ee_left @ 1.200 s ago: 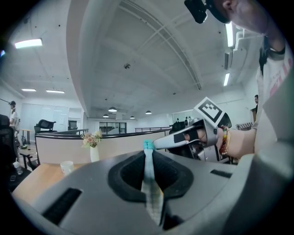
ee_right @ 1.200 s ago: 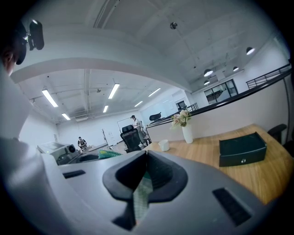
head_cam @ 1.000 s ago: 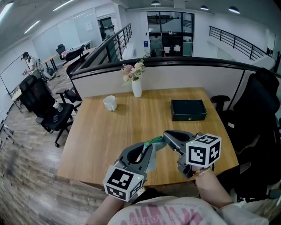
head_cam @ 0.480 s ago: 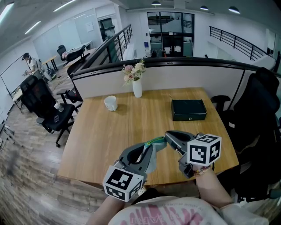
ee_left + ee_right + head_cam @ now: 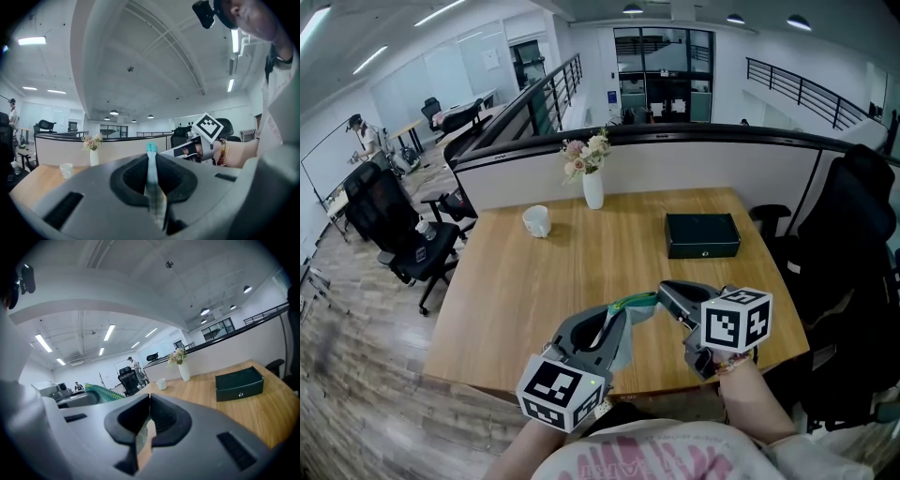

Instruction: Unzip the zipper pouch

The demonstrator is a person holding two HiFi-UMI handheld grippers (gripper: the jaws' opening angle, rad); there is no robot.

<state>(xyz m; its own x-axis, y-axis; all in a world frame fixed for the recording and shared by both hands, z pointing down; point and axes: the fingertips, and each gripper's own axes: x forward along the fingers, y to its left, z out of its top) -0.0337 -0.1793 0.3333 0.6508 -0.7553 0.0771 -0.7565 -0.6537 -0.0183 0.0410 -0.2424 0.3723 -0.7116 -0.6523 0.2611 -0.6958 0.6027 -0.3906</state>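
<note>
Left claw (image 5: 617,317) clamped on one end of teal zipper pouch (image 5: 635,302), edge pinched upright between pads. Right claw (image 5: 665,293) closed tight on opposite end. Pouch strung between them in the air, over near edge of surface (image 5: 581,258). Farther back on surface: black box (image 5: 702,234), mug (image 5: 535,220), flower vase (image 5: 592,187).

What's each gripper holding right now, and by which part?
Left gripper clamps the green zipper pouch by one end's edge. Right gripper pinches a thin tab at the other end, likely the zipper pull.
</note>
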